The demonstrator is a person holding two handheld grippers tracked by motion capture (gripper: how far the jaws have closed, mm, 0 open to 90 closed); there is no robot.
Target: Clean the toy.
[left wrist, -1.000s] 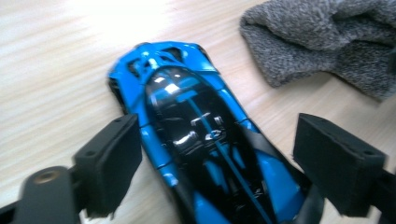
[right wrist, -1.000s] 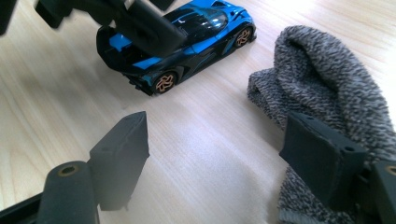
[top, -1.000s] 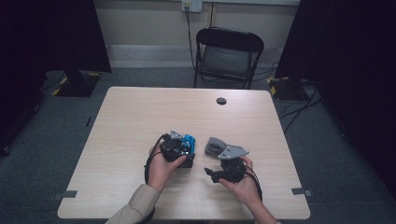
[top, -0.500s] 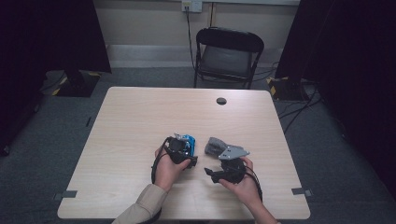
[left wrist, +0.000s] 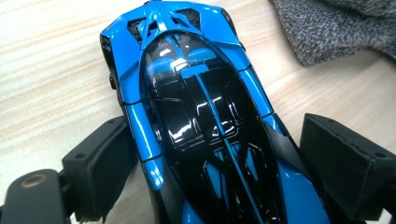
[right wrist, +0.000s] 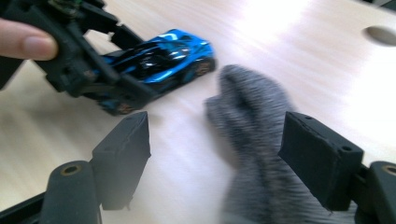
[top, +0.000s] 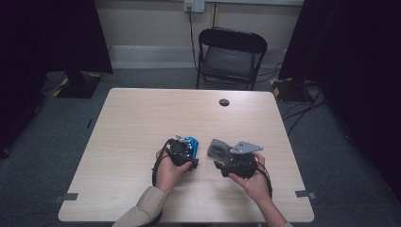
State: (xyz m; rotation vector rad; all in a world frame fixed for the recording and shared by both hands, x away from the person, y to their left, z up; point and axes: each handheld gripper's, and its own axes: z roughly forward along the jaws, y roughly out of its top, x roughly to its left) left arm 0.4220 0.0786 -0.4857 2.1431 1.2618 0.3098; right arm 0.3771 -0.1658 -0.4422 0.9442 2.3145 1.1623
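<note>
Only the blue toy car (top: pixel 189 147) and grey cloth (top: pixel 218 148), lying near each other, obstruct the counter (top: pixel 142 118); its far half lies open.

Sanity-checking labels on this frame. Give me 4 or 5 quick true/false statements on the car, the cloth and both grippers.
1. The blue toy car lies between the jaws of the left gripper. True.
2. The grey cloth is draped over the car. False: it lies on the table beside the car, apart from it.
3. The right gripper is clamped shut on the cloth. False: its jaws stand wide open, the cloth lying under and between them with the pads clear of it.
4. A black folding chair stands at the far side of the table. True.
5. The car is red. False: it is blue with a black canopy.
</note>
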